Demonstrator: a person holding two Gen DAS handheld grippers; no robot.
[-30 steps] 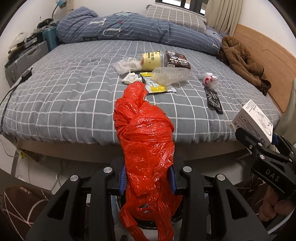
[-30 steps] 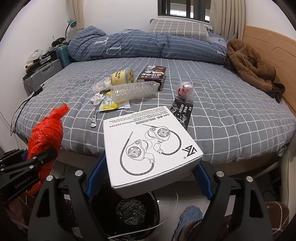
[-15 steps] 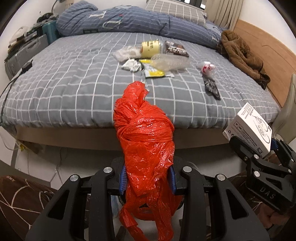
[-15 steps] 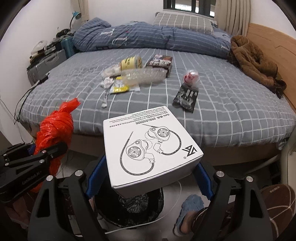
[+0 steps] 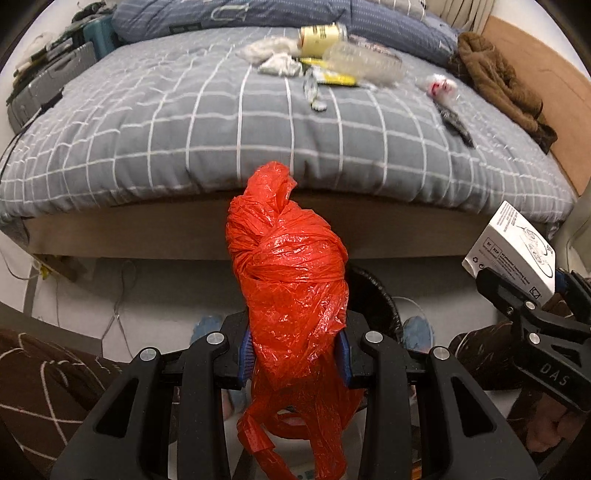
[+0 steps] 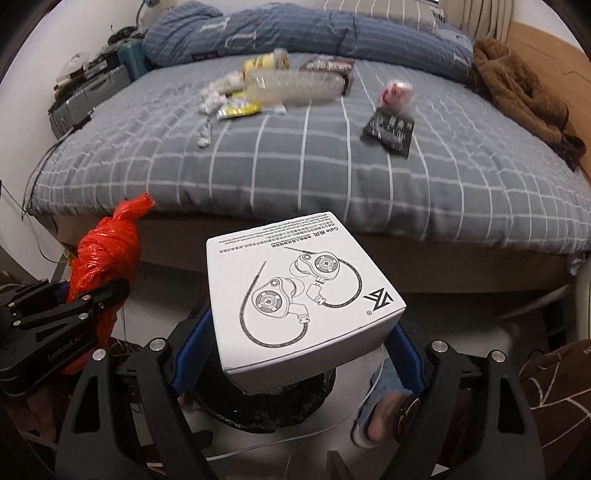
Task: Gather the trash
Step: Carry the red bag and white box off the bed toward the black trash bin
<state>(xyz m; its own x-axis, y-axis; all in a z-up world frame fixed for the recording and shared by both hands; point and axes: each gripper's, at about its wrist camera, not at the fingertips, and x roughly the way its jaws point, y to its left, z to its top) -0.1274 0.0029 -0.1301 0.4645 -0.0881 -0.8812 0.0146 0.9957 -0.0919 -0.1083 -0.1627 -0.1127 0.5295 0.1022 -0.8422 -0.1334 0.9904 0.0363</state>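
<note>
Two grips on show: the left tongs [image 5: 293,354] are pinched tight on a crumpled red plastic bag [image 5: 290,280], and the right tongs [image 6: 295,350] stand wide, clamped on a white earphone box [image 6: 301,291]. Both hang near the foot of the bed [image 6: 306,173], the box right above a black-lined trash bin [image 6: 266,413] on the floor. Far up the bedspread (a bit blurred) lie a clear plastic bottle [image 6: 295,86], a yellow can [image 5: 321,35] and a black packet [image 6: 389,129].
</note>
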